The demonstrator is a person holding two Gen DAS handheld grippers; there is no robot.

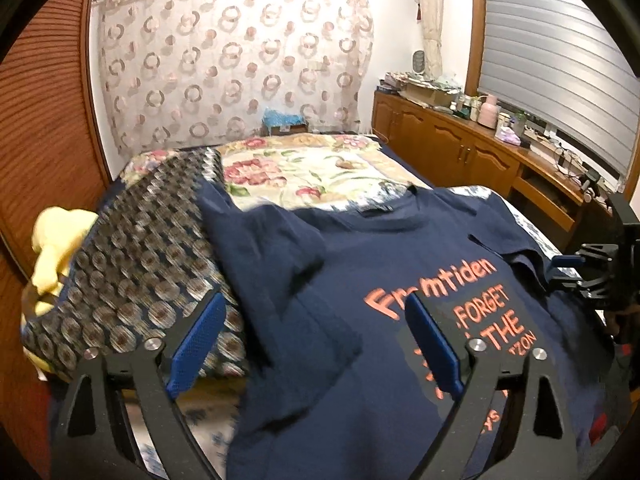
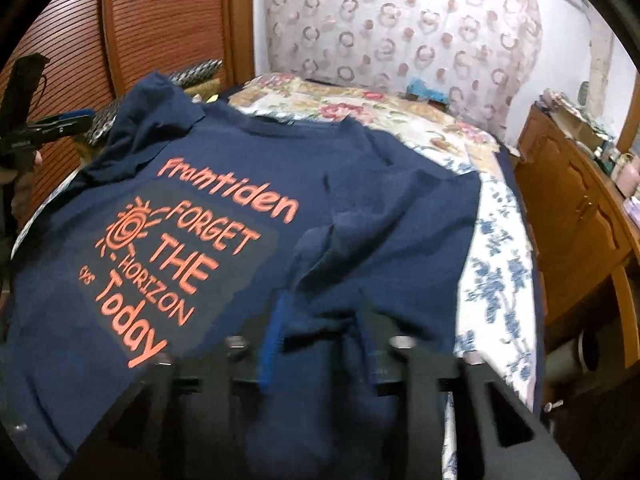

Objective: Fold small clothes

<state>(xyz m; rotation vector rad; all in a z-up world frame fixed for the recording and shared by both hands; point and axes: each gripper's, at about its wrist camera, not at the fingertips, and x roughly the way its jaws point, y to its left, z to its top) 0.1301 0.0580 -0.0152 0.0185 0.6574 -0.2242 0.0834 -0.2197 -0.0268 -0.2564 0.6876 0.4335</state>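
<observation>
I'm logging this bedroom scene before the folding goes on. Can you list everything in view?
T-shirt: one, navy with orange print, spread on bed.
Patterned cloth: one, dark with round motifs, left of T-shirt.
Yellow garment: one, far left bed edge.
Bedspread: one, floral cream, under clothes.
Curtain: one, pink circles, back wall.
Cabinet: one, brown wood, cluttered top, right wall.
Left gripper: open above T-shirt.
Right gripper: blurred, on navy fabric.
</observation>
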